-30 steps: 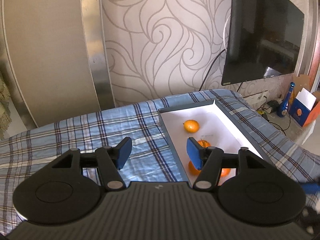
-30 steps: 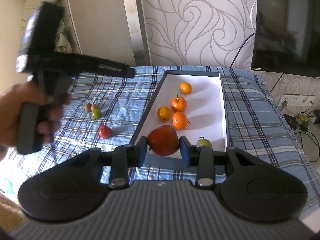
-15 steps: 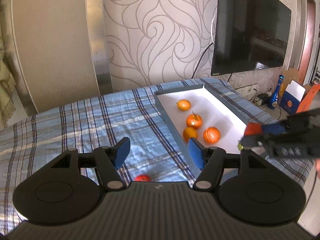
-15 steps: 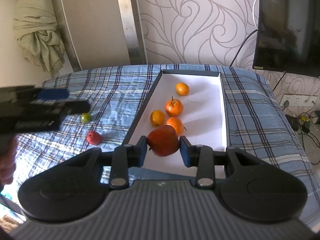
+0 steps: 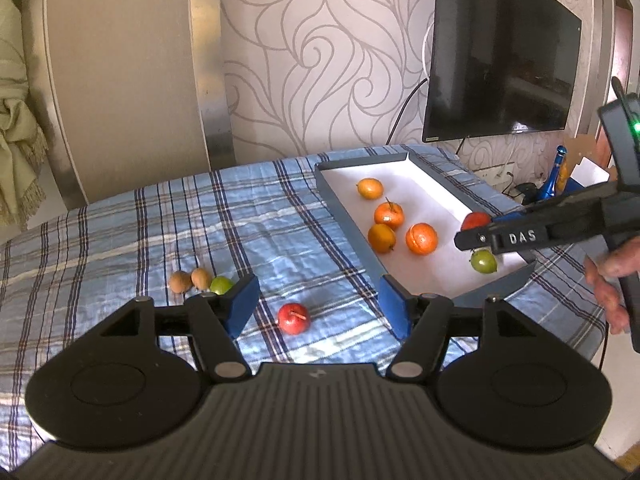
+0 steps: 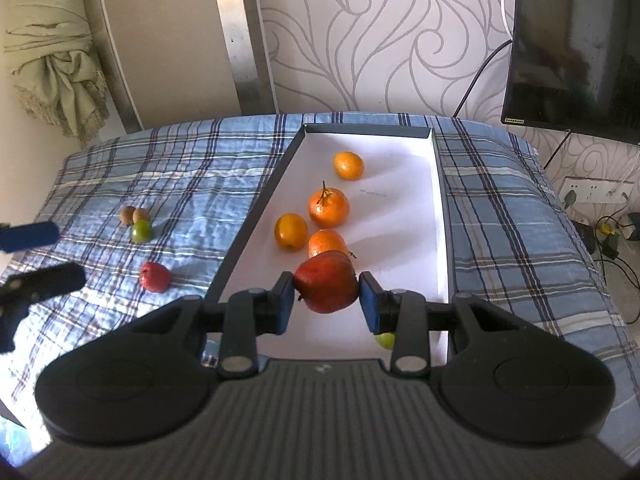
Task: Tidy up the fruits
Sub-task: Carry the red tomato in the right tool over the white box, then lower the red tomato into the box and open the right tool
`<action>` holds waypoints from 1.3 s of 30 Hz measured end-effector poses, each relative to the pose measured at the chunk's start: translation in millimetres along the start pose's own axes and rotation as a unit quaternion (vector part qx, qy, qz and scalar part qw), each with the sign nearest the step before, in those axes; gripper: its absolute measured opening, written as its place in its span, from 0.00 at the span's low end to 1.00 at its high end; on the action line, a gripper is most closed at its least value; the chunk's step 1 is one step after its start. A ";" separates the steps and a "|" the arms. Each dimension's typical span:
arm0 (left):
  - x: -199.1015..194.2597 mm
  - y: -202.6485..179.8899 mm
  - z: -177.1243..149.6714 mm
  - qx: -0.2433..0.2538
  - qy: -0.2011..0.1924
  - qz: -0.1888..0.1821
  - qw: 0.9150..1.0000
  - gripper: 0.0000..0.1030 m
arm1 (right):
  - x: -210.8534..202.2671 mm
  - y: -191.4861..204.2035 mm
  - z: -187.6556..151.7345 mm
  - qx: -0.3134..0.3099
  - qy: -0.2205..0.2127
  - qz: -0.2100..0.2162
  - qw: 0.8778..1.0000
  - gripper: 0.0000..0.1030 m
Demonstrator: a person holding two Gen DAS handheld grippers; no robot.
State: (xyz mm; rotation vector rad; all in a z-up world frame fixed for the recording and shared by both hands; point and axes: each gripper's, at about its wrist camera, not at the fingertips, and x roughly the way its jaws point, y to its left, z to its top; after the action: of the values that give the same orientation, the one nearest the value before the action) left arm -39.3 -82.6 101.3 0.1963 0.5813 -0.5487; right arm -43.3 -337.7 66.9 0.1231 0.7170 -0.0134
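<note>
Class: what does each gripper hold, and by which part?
Right gripper clamps the big red fruit by its two sides. Left gripper, jaws just opening, holds nothing.

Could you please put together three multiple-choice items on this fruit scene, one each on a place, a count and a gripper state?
1. Where does the small red fruit lie?
A. on the plaid cloth
B. in the tray
C. on the floor

2. How many orange fruits lie in the tray?
A. two
B. four
C. six

3. What does the right gripper hold?
A. nothing
B. a green fruit
C. a large red fruit

Key: 1 A, it sits on the cloth, left of the tray; 2 B, four orange fruits show on the white liner; 3 C, both pads press its sides.
</note>
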 end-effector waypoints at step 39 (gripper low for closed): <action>-24.6 33.3 -18.6 -0.033 0.008 0.037 0.999 0.76 | 45.5 -2.1 27.1 0.000 0.032 -0.037 0.999 0.37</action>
State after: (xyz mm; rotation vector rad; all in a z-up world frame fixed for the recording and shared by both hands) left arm -47.1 -38.0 100.9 0.1594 0.6048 -0.4564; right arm 8.7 -341.6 57.0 0.0966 0.7858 -0.0810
